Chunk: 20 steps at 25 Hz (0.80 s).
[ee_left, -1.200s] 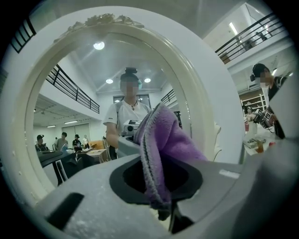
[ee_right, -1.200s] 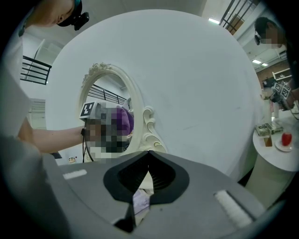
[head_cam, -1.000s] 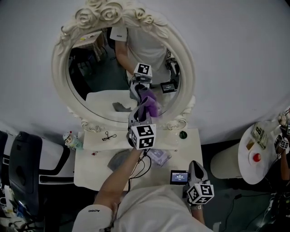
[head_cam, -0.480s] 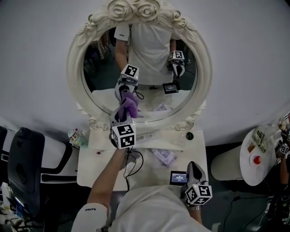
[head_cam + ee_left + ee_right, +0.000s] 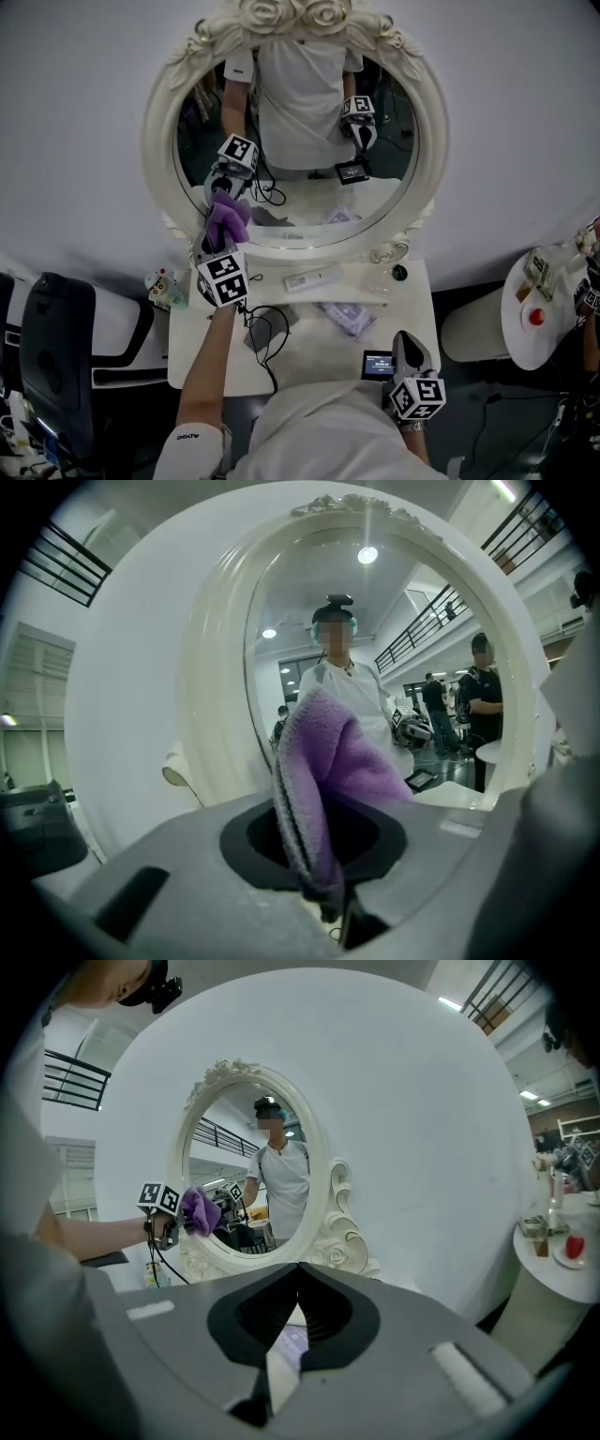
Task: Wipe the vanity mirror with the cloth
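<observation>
An oval vanity mirror in an ornate white frame stands at the back of a white dresser top. My left gripper is shut on a purple cloth, which presses against the lower left of the glass. In the left gripper view the cloth sticks up between the jaws in front of the mirror. My right gripper hangs low at the dresser's front right, jaws shut with nothing in them. The right gripper view shows the mirror and the cloth from the side.
On the dresser lie a white slim box, a patterned pouch, a black cable and a small dark knob. A black chair stands at the left. A round white side table with small items is at the right.
My left gripper has carried the cloth across the glass from the lower middle to the lower left. The head view has shifted. The right gripper has stayed put.
</observation>
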### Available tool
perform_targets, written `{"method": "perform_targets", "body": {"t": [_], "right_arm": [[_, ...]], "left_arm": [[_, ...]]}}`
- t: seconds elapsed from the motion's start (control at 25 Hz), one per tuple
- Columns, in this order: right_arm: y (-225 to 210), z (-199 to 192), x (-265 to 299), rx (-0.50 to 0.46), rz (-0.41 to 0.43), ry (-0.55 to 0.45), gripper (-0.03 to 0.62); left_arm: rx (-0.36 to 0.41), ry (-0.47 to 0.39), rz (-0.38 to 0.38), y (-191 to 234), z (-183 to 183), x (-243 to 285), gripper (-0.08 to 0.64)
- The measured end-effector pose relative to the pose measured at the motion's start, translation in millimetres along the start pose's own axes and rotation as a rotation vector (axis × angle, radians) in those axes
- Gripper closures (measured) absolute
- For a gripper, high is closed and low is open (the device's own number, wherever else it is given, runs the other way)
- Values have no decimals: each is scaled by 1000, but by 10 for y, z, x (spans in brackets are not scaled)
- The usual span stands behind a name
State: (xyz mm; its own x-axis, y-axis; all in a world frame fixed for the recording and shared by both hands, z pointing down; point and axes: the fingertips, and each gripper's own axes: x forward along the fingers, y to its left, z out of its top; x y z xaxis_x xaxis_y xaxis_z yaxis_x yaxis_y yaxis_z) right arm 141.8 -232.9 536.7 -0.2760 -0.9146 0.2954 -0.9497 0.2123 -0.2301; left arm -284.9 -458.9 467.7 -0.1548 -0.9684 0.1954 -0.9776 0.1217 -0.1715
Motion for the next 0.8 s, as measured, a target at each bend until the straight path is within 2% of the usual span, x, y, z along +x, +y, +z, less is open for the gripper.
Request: {"method": "perform_targets", "body": {"t": [0.12,0.36,0.52,0.8], "right_arm": [[21,-21,-12,-12,4,10,584],[-23,2,-36,-41,30,17,584],[-177,18,-22,-28,41,24,584],[-390,7,27,-9,99,42,584]], "left_arm": [[-4,-3,17,17,-11,-5,502],[-71,-4,41,-68,-9,-120,502],[-65,-13,-6,-410,-2,-284,502],[-41,-30,-133,-1368,21,-464,502]]}}
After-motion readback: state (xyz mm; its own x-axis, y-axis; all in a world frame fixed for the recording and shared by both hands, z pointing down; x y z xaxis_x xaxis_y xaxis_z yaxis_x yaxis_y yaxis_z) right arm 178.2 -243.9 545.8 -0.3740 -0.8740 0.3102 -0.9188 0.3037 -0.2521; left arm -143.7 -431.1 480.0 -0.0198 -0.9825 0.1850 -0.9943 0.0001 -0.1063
